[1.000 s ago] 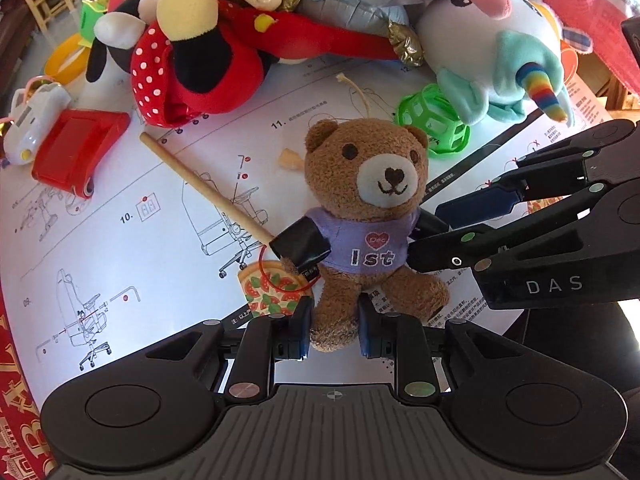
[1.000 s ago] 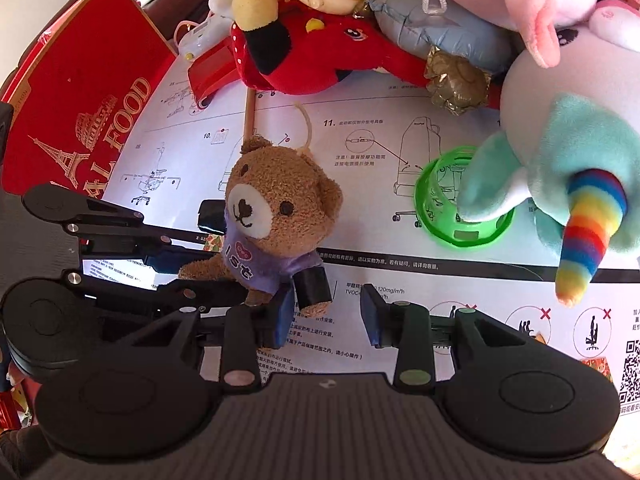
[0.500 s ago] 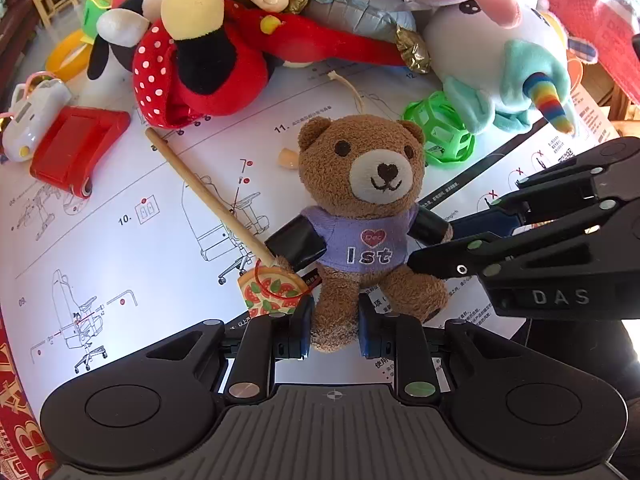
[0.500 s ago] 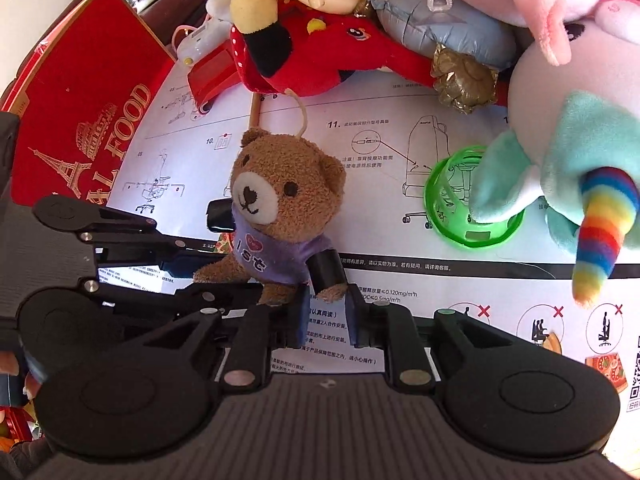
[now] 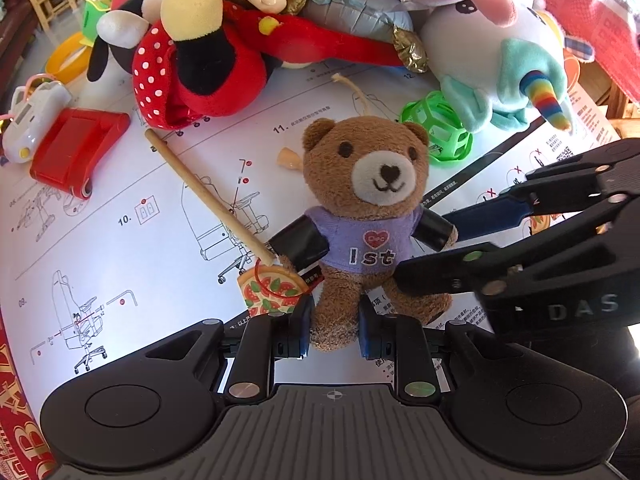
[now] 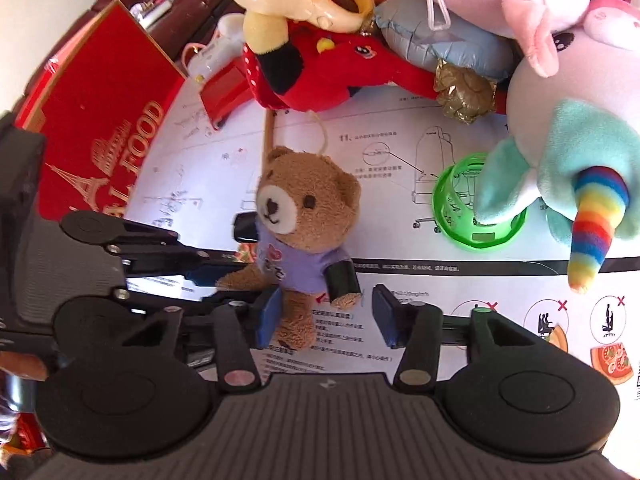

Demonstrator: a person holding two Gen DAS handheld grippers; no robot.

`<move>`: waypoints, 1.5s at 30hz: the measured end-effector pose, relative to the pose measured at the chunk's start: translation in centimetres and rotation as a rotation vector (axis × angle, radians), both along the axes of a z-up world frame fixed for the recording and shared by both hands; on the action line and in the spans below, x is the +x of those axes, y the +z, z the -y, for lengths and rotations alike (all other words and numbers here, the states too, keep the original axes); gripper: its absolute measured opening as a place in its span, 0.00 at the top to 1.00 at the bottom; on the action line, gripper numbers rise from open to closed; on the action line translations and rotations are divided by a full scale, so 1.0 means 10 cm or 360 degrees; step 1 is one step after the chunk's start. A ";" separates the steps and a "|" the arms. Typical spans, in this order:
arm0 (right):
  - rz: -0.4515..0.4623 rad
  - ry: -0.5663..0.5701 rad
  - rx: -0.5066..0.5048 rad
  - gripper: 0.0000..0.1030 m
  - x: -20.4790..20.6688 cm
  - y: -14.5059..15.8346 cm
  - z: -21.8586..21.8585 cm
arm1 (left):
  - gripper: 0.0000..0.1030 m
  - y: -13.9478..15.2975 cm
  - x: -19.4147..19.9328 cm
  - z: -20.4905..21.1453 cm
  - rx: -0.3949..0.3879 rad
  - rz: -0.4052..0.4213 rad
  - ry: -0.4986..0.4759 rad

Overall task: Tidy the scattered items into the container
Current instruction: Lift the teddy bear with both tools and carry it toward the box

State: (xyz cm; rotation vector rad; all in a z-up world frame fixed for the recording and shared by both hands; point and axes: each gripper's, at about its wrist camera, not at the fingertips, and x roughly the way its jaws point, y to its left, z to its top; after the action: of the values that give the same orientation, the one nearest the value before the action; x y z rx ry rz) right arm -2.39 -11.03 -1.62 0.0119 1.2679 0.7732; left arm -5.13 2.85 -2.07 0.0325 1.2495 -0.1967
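A small brown teddy bear [image 5: 372, 208] in a purple "1st" shirt is held upright over a white instruction sheet [image 5: 120, 208]. My left gripper [image 5: 334, 322] is shut on one of the bear's legs. My right gripper [image 6: 324, 318] is open, its jaws wide apart around the bear's other leg and arm [image 6: 340, 280]; the bear [image 6: 300, 220] touches its left finger only. The right gripper also shows at the right of the left wrist view [image 5: 520, 248]. No container is clearly in view.
A red polka-dot plush [image 5: 200, 64], a unicorn plush [image 5: 508, 60] and a green lattice ball [image 5: 440, 132] crowd the far side. A wooden stick [image 5: 204, 196] with a pizza charm [image 5: 268, 292] lies beside the bear. A red box [image 6: 92, 144] stands at left.
The right gripper closed in half a second ago and has now opened wide again. The left gripper has kept its hold while the bear lifted and shifted slightly.
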 end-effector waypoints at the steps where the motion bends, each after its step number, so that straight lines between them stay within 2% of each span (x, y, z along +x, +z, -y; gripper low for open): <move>1: -0.0031 -0.0007 0.0004 0.48 0.01 -0.04 -0.01 | 0.79 0.00 -0.01 0.00 -0.0003 0.0001 -0.0002; 5: -0.0026 0.0005 0.0021 0.52 0.03 -0.08 -0.08 | 0.70 0.00 -0.03 -0.01 -0.0019 0.0002 -0.0027; 6: -0.0010 0.0011 0.0026 0.54 0.03 -0.08 -0.10 | 0.61 0.00 -0.04 0.00 -0.0018 0.0003 -0.0035; 7: 0.0012 0.0022 0.0018 0.61 0.03 -0.08 -0.12 | 0.60 0.00 -0.04 0.01 -0.0016 0.0004 -0.0051; 8: 0.0036 0.0039 -0.0004 0.74 0.02 -0.09 -0.15 | 0.59 0.00 -0.05 0.03 -0.0014 0.0005 -0.0064; 11: 0.0078 0.0071 -0.0028 0.75 -0.01 -0.08 -0.17 | 0.58 0.00 -0.03 0.02 -0.0029 0.0000 -0.0037; 13: 0.0066 0.0050 -0.0014 0.75 0.00 -0.08 -0.13 | 0.62 0.00 -0.01 -0.06 -0.0069 -0.0026 0.0019; 16: 0.0040 0.0031 -0.0002 0.75 0.02 -0.09 -0.05 | 0.62 0.01 0.00 -0.14 -0.0091 -0.0041 0.0062; 22: 0.0083 0.0056 -0.0039 0.75 0.00 -0.06 -0.06 | 0.64 0.01 0.05 -0.03 0.0002 -0.0037 -0.0004; 26: 0.0133 0.0093 -0.0083 0.75 -0.03 -0.05 -0.07 | 0.48 0.10 -0.01 -0.05 -0.0041 -0.0023 -0.0058; 28: 0.0142 0.0106 -0.0087 0.75 -0.03 -0.05 -0.06 | 0.39 0.17 -0.01 -0.05 -0.0014 0.0012 -0.0066; 36: 0.0163 0.0203 -0.0117 0.75 -0.01 -0.04 -0.04 | 0.42 0.12 0.15 -0.02 0.0029 -0.0015 -0.0067; 39: 0.0187 0.0258 -0.0131 0.75 -0.03 -0.04 -0.03 | 0.42 0.17 0.13 0.05 0.0047 0.0019 -0.0161; 43: 0.0243 0.0357 -0.0168 0.75 -0.04 -0.02 -0.07 | 0.45 0.24 0.10 0.23 0.0193 0.0098 -0.0352; 45: 0.0252 0.0402 -0.0179 0.75 -0.03 -0.02 -0.07 | 0.45 0.22 0.12 0.28 0.0182 0.0075 -0.0402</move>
State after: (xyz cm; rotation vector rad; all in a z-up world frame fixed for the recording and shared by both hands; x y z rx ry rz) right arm -2.66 -10.36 -1.84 -0.3003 1.1727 0.8995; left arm -3.91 0.07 0.10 0.2934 1.2069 -0.3408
